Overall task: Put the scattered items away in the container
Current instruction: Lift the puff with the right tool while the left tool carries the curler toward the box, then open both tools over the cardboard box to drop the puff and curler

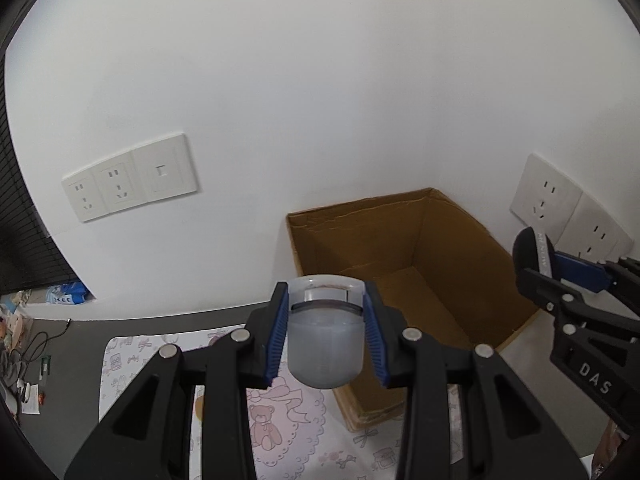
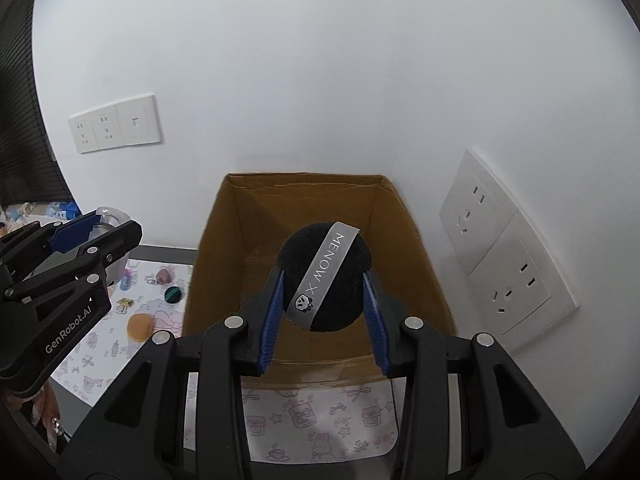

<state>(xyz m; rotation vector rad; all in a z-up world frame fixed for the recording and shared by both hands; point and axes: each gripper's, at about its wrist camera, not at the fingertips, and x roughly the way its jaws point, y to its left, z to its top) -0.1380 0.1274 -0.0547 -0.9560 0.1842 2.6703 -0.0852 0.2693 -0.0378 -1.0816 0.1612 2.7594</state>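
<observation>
In the left wrist view, the left gripper (image 1: 326,332) is clamped on a translucent plastic eyelash curler (image 1: 325,332), held at lower centre. Behind it, right of centre, the open cardboard box (image 1: 440,232) stands in the wall corner, its inside bare as far as this angle shows. At the right edge the right gripper (image 1: 536,258) carries a black sponge puff (image 1: 528,248), level with the box rim. A patterned mat (image 1: 132,352) covers the counter (image 1: 72,344) at lower left.

In the right wrist view, the right gripper (image 2: 324,300) is clamped on the puff (image 2: 344,300) with its grey "MENOW" band, straight over the box (image 2: 216,240) opening. Only here do the leftovers show, on the mat (image 2: 320,420) at centre left: an orange sponge (image 2: 140,326), a dark green ball (image 2: 173,294), a pinkish piece (image 2: 163,276), perhaps a stone. The left gripper (image 2: 116,232) sits at the left edge, outside the box wall.
</observation>
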